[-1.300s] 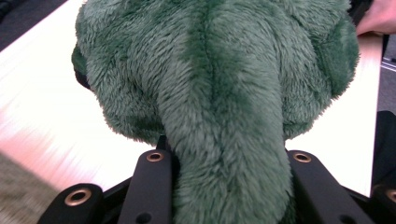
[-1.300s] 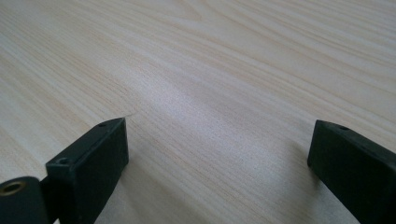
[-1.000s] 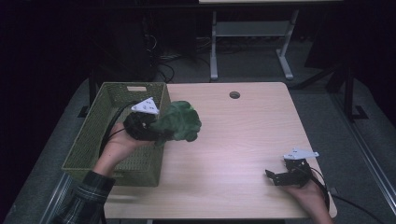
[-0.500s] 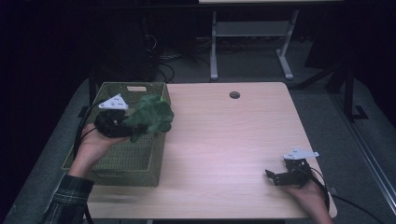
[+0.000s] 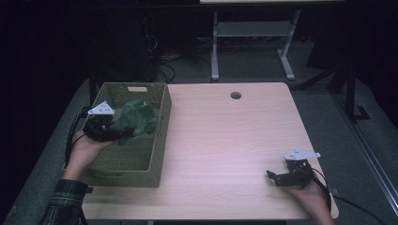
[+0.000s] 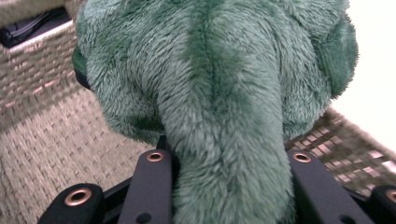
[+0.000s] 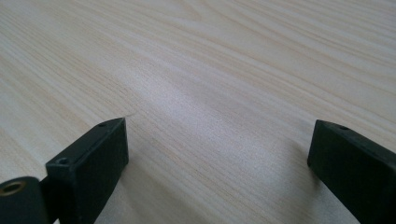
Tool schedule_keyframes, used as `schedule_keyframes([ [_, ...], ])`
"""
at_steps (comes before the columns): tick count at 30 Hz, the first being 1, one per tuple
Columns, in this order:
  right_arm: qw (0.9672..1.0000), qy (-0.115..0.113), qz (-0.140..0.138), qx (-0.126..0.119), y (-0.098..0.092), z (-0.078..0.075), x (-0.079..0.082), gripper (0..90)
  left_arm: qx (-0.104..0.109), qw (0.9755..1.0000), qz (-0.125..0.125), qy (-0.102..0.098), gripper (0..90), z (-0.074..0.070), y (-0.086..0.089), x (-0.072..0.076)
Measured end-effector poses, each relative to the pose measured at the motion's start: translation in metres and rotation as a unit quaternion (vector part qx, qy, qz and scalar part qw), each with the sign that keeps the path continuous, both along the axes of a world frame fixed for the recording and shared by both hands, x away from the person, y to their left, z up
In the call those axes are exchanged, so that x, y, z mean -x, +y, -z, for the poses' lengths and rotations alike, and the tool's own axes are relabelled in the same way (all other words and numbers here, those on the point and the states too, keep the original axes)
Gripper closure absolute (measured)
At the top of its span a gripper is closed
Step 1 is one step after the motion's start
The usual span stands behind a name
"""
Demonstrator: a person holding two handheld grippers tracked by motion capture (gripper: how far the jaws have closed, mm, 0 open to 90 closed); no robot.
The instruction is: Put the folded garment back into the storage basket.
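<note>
dark green plush toy [image 5: 136, 118], olive woven basket [image 5: 141, 159], pale woodgrain table [image 5: 225, 140], seemingly plaid sleeve [image 5: 63, 204]

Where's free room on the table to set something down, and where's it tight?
Free: the light wooden tabletop from the woven green basket across to the right gripper, up to the round cable hole. Tight: inside the basket, where the left gripper holds the green plush toy.

No text, label, brand, number or sign can be read anywhere in these pictures.
</note>
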State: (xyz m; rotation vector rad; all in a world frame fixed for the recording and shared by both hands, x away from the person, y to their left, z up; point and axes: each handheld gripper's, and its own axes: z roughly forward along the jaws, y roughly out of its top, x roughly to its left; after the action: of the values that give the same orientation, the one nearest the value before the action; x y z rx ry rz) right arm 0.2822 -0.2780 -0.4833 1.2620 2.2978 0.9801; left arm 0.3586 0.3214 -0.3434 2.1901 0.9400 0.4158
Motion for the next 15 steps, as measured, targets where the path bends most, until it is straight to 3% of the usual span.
schedule_keyframes([
  [3,1.0000,0.000,0.000,0.000,0.000,0.000,0.000,4.9,-0.006,0.9999,-0.011,0.004,66.1,0.010,0.004,-0.004],
  [7,1.0000,-0.001,0.000,0.000,0.000,0.000,0.000,4.9,-0.017,0.9994,-0.021,0.024,66.1,0.025,0.011,-0.010],
  [9,1.0000,-0.001,0.000,0.000,0.000,0.000,0.000,5.0,-0.033,0.9984,-0.025,0.037,66.0,0.033,0.014,-0.015],
  [15,1.0000,-0.001,0.000,0.000,0.000,0.000,0.000,5.0,-0.052,0.9957,-0.028,0.071,65.0,0.050,0.016,-0.021],
])
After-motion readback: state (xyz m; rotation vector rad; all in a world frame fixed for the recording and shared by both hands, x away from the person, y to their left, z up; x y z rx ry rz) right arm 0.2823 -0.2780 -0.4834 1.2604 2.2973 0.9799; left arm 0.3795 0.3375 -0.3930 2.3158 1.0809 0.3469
